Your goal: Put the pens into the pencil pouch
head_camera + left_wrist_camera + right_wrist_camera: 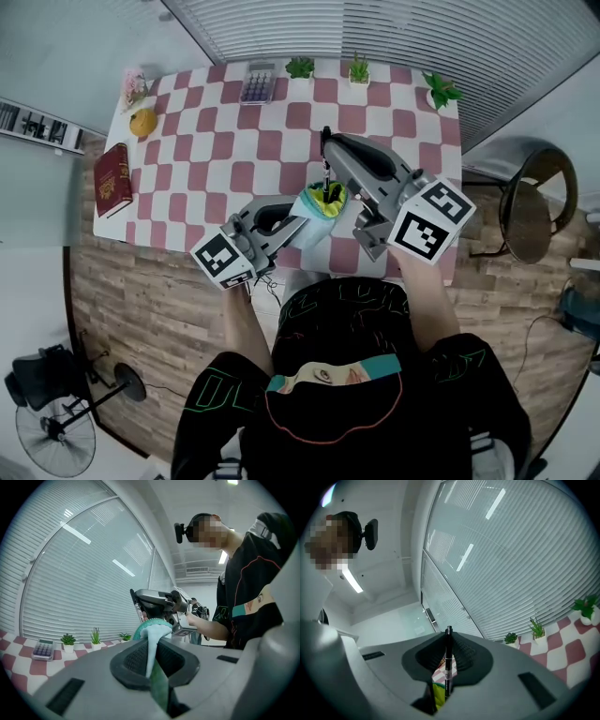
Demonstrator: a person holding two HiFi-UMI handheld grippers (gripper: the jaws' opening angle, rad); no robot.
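Note:
My left gripper (296,221) is shut on the edge of a light blue pencil pouch (317,208) and holds it up over the table's near edge. In the left gripper view the pouch fabric (152,644) runs up between the jaws, its mouth open at the top. My right gripper (327,155) is shut on a black pen (325,175) that stands upright, lower end down in the pouch's yellow-green opening (331,197). The right gripper view shows the pen (448,665) pinched between the pads, above the pouch lining (438,693). From the left gripper view, the right gripper (161,603) sits just beyond the pouch mouth.
The red-and-white checkered table (225,141) carries a red book (112,178) and an orange (142,122) at the left, and a calculator (258,82) and three small potted plants (359,70) along the far edge. A chair (530,202) stands to the right, a fan (56,436) on the floor.

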